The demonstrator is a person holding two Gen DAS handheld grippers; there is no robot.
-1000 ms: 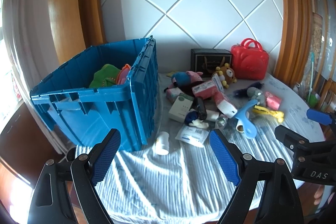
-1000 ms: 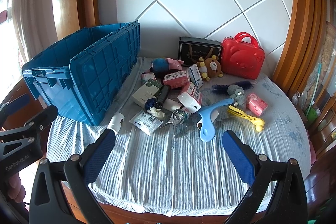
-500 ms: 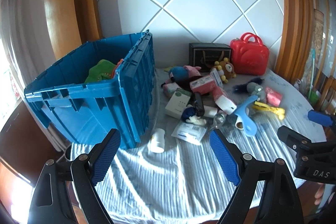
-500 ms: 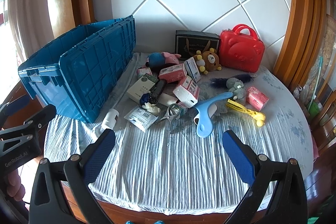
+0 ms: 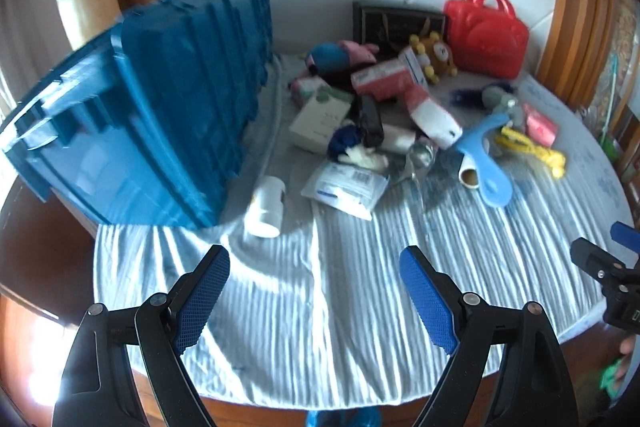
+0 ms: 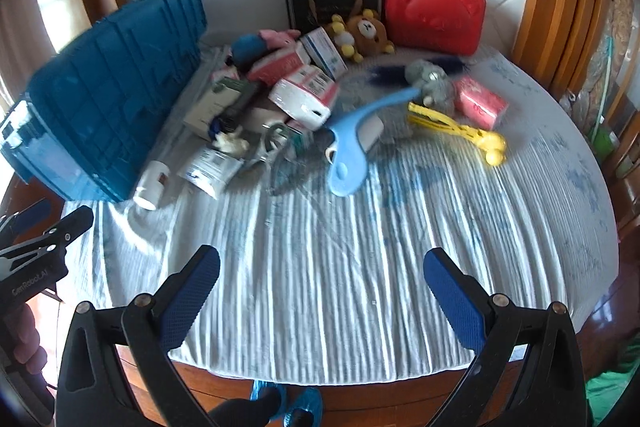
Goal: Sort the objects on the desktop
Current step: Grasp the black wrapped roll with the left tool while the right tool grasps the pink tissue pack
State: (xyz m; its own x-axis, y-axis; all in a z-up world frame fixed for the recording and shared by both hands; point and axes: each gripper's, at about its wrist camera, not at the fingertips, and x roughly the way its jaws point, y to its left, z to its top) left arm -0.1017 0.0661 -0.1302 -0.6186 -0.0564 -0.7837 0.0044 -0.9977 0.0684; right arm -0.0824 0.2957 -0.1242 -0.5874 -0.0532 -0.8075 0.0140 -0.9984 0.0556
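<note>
Clearly nothing is picked up yet: this looks like the approach step, both tools hanging above the bare near part of the striped cloth (image 6: 320, 267). The left gripper (image 5: 312, 291), low in its own view, has its jaws spread wide with nothing between them; the right gripper (image 6: 320, 287) is the same, spread and empty.

The things to sort lie in a heap across the middle and upper part of both views, with the blue crate (image 5: 152, 115) at the upper left, seemingly the place for them. Nearest the left gripper is a white bottle (image 5: 266, 205) on its side, just beside the crate's wall, and a flat white packet (image 5: 346, 185) to its right. A sensible next move would be to reach forward and close on one of these loose front pieces, since they lie apart from the pile.

Further back the boxes overlap, a pink box (image 6: 304, 95) resting on others, so pulling one may shift its neighbours. A blue scoop (image 6: 352, 143), a yellow clip (image 6: 456, 131) and a grey plush toy (image 6: 432, 83) sit at centre right; a red case (image 6: 434, 11) and a teddy bear (image 6: 366, 31) stand at the top. Both views are blurred.
</note>
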